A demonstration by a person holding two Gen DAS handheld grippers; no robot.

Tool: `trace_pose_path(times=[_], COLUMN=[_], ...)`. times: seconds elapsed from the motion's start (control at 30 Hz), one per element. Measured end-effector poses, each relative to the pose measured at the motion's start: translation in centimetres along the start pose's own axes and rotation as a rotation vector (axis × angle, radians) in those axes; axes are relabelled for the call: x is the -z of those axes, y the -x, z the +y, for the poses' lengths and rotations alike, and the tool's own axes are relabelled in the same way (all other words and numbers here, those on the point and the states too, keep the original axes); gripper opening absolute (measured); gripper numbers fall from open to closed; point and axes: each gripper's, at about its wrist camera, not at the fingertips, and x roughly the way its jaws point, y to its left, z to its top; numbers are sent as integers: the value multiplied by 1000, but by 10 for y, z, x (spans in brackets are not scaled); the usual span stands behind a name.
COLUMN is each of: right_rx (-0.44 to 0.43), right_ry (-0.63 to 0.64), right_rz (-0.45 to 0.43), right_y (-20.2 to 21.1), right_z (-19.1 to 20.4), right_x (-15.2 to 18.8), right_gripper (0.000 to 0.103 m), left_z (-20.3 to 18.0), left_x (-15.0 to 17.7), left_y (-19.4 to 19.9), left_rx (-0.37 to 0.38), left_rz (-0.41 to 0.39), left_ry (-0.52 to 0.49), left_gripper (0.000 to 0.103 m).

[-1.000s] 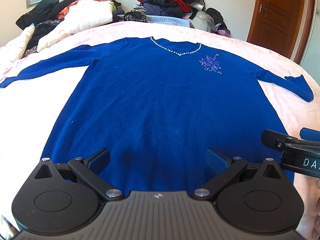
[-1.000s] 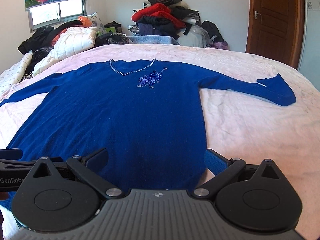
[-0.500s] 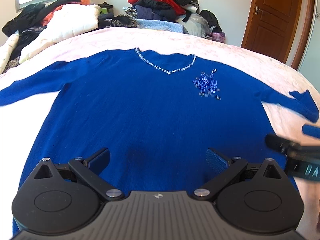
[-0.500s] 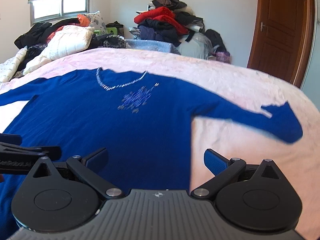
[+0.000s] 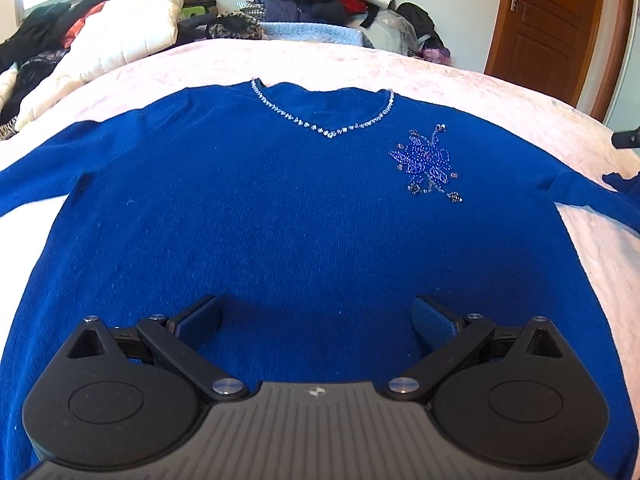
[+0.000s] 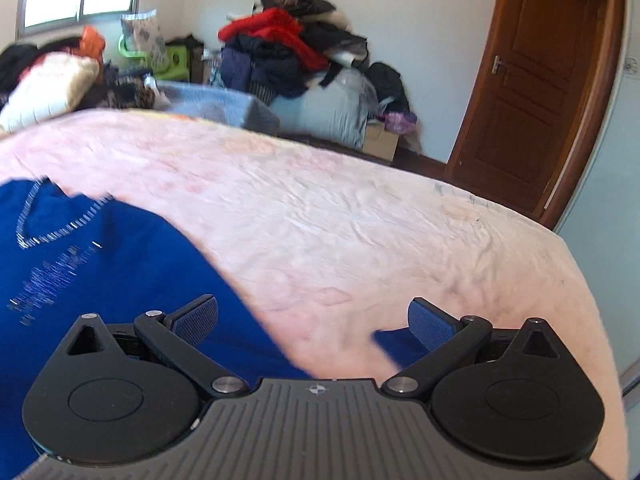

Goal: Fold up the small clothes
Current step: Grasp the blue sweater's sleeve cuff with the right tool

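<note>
Both low, forward over sweater [image 5: 312,216]

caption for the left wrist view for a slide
Open left gripper over a blue sweater spread flat on a pink bed.

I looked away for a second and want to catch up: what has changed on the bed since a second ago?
The right gripper has swung out to the right, toward the sweater's sleeve; the left gripper has moved forward over the sweater toward the neckline. Neither has taken hold of anything: both remain open. The sweater still lies flat, unfolded, on the pink bed cover.
</note>
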Motion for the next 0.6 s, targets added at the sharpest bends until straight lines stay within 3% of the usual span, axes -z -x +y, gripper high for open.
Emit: trace_pose_path(times=[0.17,0.37,0.4,0.47,0.53,0.6], right_rx=[26,-8,9,23,-5,-26], right_ry=[59,179,199,218,200,202], right_rz=[109,262,278,295,288,277], right_y=[-38,-64,-66,-70,-70,-68], right_z=[-31,-38,-37,-40,-44,-44], right_x=[-3,7,10,15,18,20], right_gripper=[96,73,65,60,55,44], left_z=[-5,-7,-6,-6,-5,-5], left_x=[2,5,5,6,6,6], left_y=[-6,-7,-7,-7,-8,-8], left_rx=[-19,-38,-37,-32,-28,-24], left_rz=[-36,-79,-81,-86,-90,-93], left_ry=[-42,-38,-38,-40,-43,-44], left_gripper=[103,103,103,103,103,103])
